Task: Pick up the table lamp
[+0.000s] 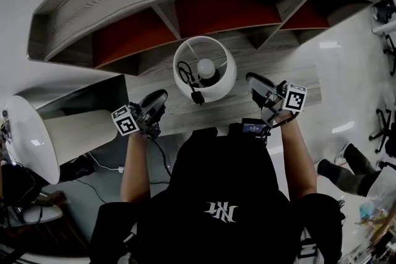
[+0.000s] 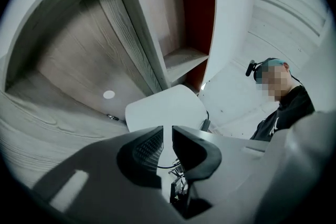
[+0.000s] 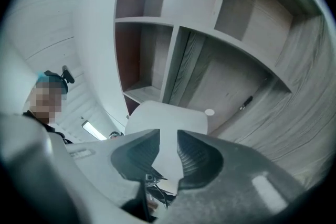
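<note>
Between both grippers' fingers (image 1: pixel 156 97): table lamp (image 1: pixel 205 66)

— Wore what?
— Wore a black short-sleeved top (image 1: pixel 223 182), marked on the back with a white emblem (image 1: pixel 221 211). Also had on teal headgear (image 2: pixel 270 62).
— And about the hands?
— Looked grey-shelled on both the left gripper (image 1: pixel 158 99) and the right gripper (image 1: pixel 253 80). Were lined with dark ribbed pads (image 2: pixel 149 147) and topped with black-and-white marker cubes (image 1: pixel 125 120).
</note>
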{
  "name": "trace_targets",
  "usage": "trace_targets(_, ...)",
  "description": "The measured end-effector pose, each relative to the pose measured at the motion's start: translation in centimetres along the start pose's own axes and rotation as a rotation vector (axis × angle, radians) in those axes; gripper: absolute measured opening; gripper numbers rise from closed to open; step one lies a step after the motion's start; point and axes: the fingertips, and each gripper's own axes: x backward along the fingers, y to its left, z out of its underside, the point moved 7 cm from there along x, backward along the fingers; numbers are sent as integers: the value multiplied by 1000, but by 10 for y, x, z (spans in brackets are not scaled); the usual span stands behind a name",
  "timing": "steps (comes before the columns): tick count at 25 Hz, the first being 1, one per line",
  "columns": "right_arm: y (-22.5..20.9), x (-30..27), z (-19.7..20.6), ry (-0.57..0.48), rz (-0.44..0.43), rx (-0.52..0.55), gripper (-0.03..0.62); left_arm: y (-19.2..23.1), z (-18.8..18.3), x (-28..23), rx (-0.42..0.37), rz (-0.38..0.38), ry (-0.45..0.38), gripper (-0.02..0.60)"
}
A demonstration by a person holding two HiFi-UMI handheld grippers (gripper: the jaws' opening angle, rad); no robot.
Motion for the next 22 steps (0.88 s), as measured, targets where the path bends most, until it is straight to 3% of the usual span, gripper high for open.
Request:
trace_targets(9,-20,-8,15,-13,-32,-87,144,27,-9,-5,96,72,36,103)
trace_targets(17,-37,-10,25,-53,-22,-154,156,56,-3,-8,266,137,46,189)
trace_targets(22,-46,-8,32,-82,-22,-204,158,67,0,-14,315,145,50,207)
